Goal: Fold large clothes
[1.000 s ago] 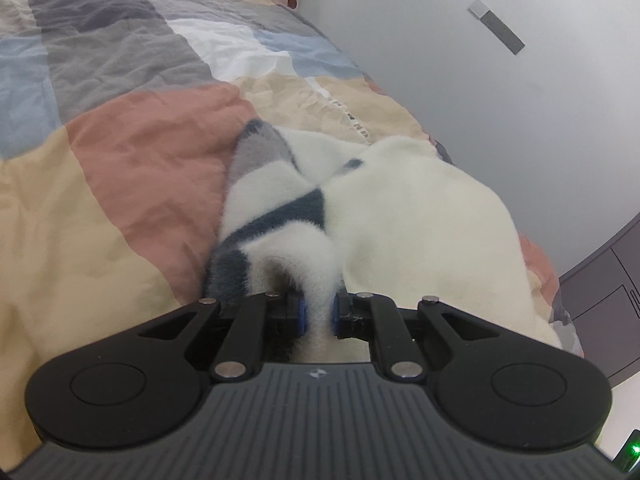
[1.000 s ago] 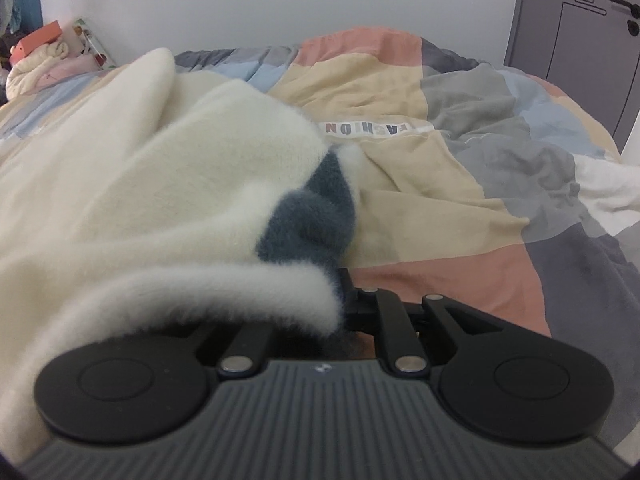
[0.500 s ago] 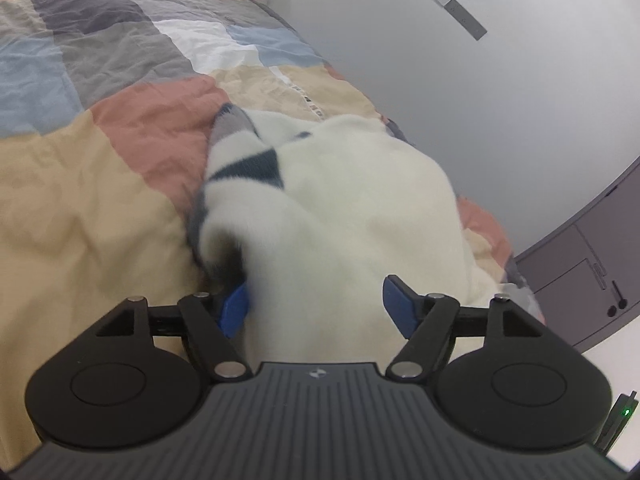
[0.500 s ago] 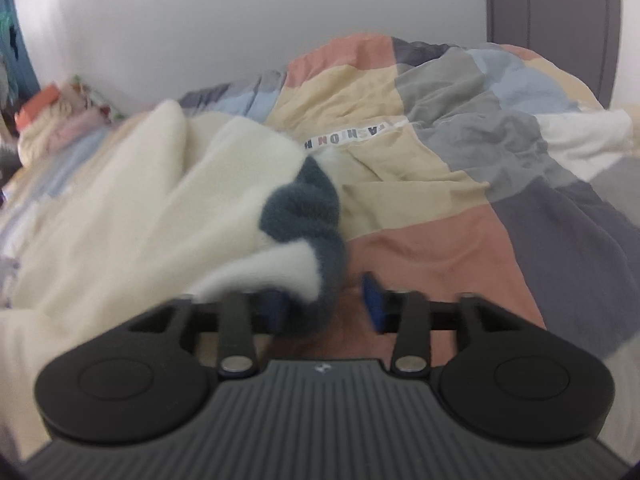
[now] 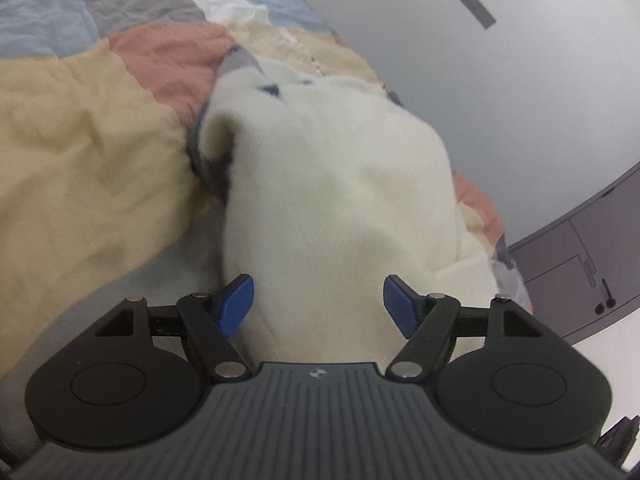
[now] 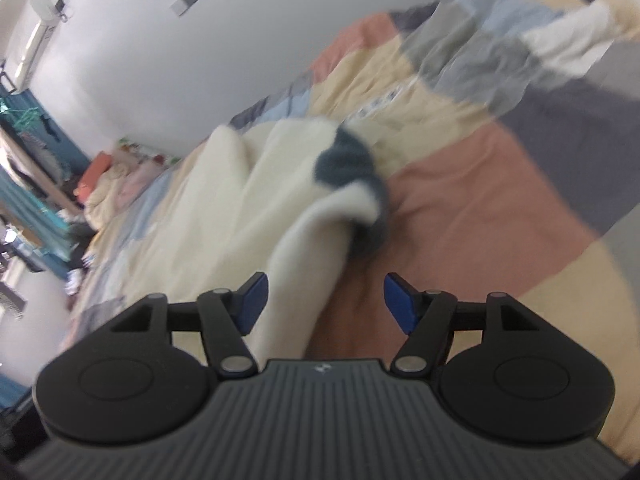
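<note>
Two grippers are in view, each seen from its own wrist camera. The left gripper (image 5: 318,306) has its jaws spread wide, and its blue pads (image 5: 236,306) stand clear of the cloth. A cream fleece garment (image 5: 336,184) fills the gap between the jaws without being pinched. The garment lies on a patchwork quilt (image 5: 80,132) made of tan, pink, grey and pale blue panels. A dark grey band of the garment shows at its far edge, folded under the cream part. A white wall (image 5: 500,92) runs along the right side of the bed, with a grey cabinet (image 5: 580,264) beyond it.

The right gripper (image 6: 324,302) has its jaws opening. One folded cream edge of the garment (image 6: 240,200) lies in the gap close to the left pad (image 6: 252,302); the right pad is clear of it. Contact at the left pad cannot be told because of blur. A dark grey cuff (image 6: 352,164) curls at the garment's end, resting on a pink panel of the quilt (image 6: 472,208). A pile of clothes (image 6: 116,184) sits at the far end of the bed.
</note>
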Motion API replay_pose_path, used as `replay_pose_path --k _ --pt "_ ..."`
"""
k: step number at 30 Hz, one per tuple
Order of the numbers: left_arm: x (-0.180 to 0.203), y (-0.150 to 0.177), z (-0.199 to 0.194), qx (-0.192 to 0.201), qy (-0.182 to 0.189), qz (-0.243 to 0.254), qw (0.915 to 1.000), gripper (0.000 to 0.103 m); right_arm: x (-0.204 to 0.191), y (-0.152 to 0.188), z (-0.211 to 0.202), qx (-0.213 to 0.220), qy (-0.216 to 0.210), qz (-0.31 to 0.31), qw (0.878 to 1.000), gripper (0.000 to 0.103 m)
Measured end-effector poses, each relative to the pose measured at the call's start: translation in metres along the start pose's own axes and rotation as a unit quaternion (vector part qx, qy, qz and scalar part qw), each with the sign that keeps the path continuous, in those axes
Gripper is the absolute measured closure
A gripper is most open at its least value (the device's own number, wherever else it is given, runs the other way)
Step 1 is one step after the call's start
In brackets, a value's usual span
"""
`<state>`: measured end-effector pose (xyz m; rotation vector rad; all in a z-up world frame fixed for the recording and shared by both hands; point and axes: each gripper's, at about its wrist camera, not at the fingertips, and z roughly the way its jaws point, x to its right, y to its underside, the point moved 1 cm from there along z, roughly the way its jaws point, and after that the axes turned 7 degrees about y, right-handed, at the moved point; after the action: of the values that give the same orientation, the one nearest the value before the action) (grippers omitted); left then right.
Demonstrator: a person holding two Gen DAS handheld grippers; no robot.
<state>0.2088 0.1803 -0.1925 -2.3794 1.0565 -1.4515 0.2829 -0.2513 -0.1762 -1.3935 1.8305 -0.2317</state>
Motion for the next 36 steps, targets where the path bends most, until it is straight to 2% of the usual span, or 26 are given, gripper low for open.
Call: replay_pose_path --k 7,9,12,17,21,23,24,26,28,31,33,36 --pt "-0.007 0.0 0.02 -0.019 0.008 -0.01 0.9997 0.027 -0.008 0.01 0.025 -0.057 -0.076 0.032 0.995 0.036" --pt "-0.005 0.001 0.024 -0.026 0.019 -0.005 0.9995 0.027 -0.01 0.013 0.03 -0.072 -0.085 0.033 0.993 0.036" --pt "-0.004 0.002 0.031 -0.03 0.006 0.005 0.9995 0.027 -0.017 0.02 0.044 -0.111 -0.092 0.027 0.989 0.036" --pt "-0.014 0.003 0.036 -0.034 -0.004 -0.019 0.9992 0.027 -0.032 0.039 0.063 -0.176 -0.117 0.026 0.977 0.036" --pt "-0.02 0.004 0.031 -0.026 -0.011 -0.038 0.9989 0.027 -0.048 0.05 0.062 -0.2 -0.132 -0.009 0.971 0.037" --pt "-0.023 0.005 0.026 -0.022 -0.016 -0.049 0.9984 0.027 -0.057 0.056 0.06 -0.201 -0.13 -0.038 0.97 0.039" --pt "-0.023 0.007 0.023 -0.02 -0.016 -0.054 0.9982 0.027 -0.06 0.058 0.06 -0.197 -0.127 -0.054 0.971 0.045" --pt "-0.025 0.006 0.017 -0.014 -0.022 -0.063 0.9977 0.027 -0.065 0.057 0.058 -0.186 -0.118 -0.081 0.972 0.069" --pt "-0.027 0.006 0.014 -0.011 -0.031 -0.067 0.9972 0.027 -0.066 0.05 0.056 -0.179 -0.14 -0.077 0.971 0.076" --pt "-0.033 0.003 0.02 -0.022 -0.047 -0.069 0.9962 0.027 -0.066 0.035 0.042 -0.152 -0.193 -0.051 0.968 0.08" --pt "-0.036 0.002 0.024 -0.028 -0.035 -0.076 0.9961 0.027 -0.066 0.023 0.029 -0.124 -0.226 -0.037 0.965 0.084" --pt "-0.037 0.002 0.033 -0.039 -0.01 -0.081 0.9959 0.029 -0.062 0.008 0.018 -0.094 -0.249 -0.027 0.964 0.085"
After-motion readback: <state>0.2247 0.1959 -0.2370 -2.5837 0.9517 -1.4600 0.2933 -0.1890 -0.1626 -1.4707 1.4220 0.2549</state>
